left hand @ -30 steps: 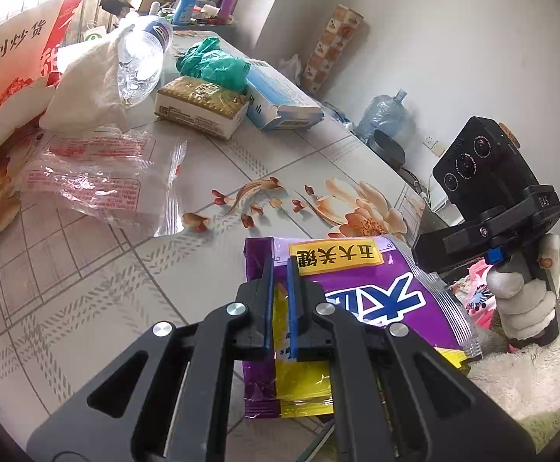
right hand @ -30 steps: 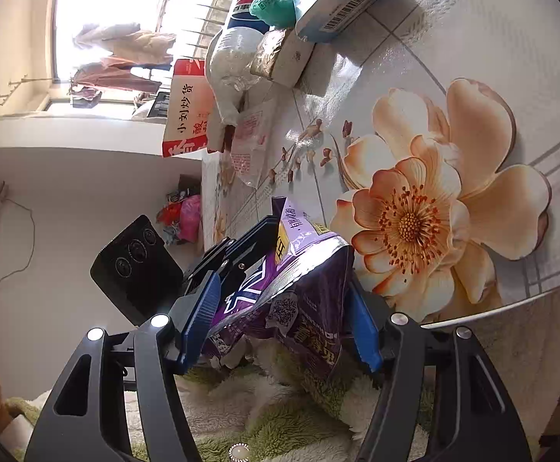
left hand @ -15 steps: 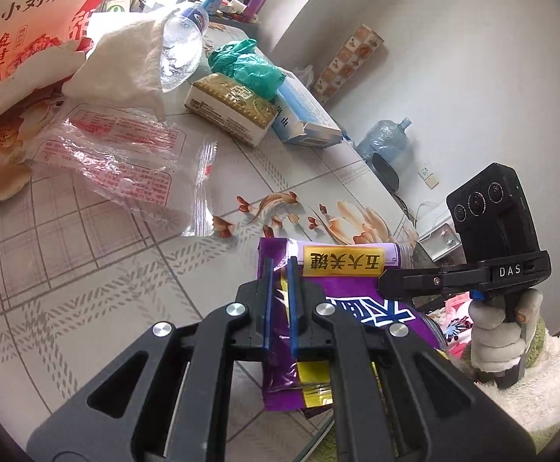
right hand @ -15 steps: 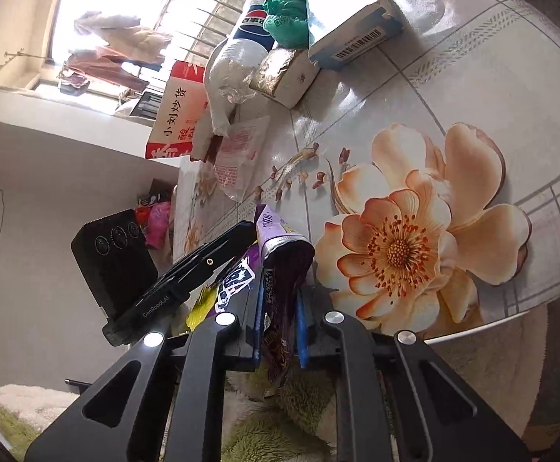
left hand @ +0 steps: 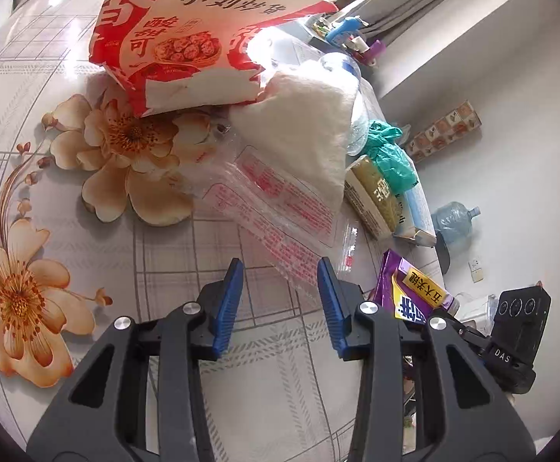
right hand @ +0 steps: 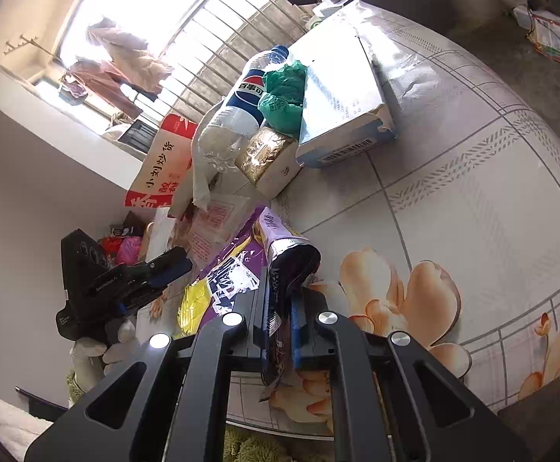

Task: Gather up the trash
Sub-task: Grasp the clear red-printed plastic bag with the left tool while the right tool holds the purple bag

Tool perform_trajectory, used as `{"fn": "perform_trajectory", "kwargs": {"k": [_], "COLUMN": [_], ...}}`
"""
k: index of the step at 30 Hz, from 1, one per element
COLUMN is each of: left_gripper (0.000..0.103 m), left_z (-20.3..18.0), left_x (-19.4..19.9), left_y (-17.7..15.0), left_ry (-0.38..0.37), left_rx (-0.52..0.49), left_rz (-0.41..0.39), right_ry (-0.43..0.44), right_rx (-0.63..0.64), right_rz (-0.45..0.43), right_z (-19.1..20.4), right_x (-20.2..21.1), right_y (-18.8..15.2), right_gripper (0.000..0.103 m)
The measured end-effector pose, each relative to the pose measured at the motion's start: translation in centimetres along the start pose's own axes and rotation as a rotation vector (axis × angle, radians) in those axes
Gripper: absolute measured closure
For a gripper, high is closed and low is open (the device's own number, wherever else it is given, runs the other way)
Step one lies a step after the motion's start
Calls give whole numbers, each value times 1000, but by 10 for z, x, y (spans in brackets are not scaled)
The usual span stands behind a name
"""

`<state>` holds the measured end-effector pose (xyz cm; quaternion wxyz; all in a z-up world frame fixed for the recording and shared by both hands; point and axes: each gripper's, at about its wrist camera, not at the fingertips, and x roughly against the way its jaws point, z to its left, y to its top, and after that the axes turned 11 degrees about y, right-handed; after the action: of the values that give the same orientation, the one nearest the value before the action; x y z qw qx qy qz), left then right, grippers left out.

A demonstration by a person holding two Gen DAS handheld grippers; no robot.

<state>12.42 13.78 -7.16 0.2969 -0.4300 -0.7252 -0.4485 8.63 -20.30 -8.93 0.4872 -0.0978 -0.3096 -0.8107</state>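
I see the purple snack wrapper (right hand: 280, 258), crumpled, with a yellow label, pinched upright over the table's near edge. A clear wrapper with red print (left hand: 280, 208) lies flat beside a white tissue (left hand: 310, 131) and a red-and-white snack bag (left hand: 187, 34).

My left wrist view looks steeply down, close over the floral tabletop (left hand: 68, 77), trash pile at twelve o'clock. My right wrist view, rolled sideways, faces the same pile (right hand: 241, 142) at eleven o'clock. Both share the purple snack bag (left hand: 414, 292).
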Motion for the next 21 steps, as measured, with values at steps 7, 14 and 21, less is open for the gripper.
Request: {"fn": "perform_trajectory", "kwargs": {"k": [7,14,21], "left_gripper": [67,88,103], "left_z": [13,7,11], "left_x": [-18,-26,-27], "left_y": [17,20,15], "left_ry": [-104,-46,-33], "left_rx": [166,205,217], "left_rz": [13,2,-7], "right_ry": [2,18,39], "right_rx": [-22,-32,-41], "right_rz": [-8,-19,-37], "right_z": [-7,-10,-9], "right_x": [-5,-3,4], "right_y": [-4,-7,-9], "right_gripper": [94,94,95]}}
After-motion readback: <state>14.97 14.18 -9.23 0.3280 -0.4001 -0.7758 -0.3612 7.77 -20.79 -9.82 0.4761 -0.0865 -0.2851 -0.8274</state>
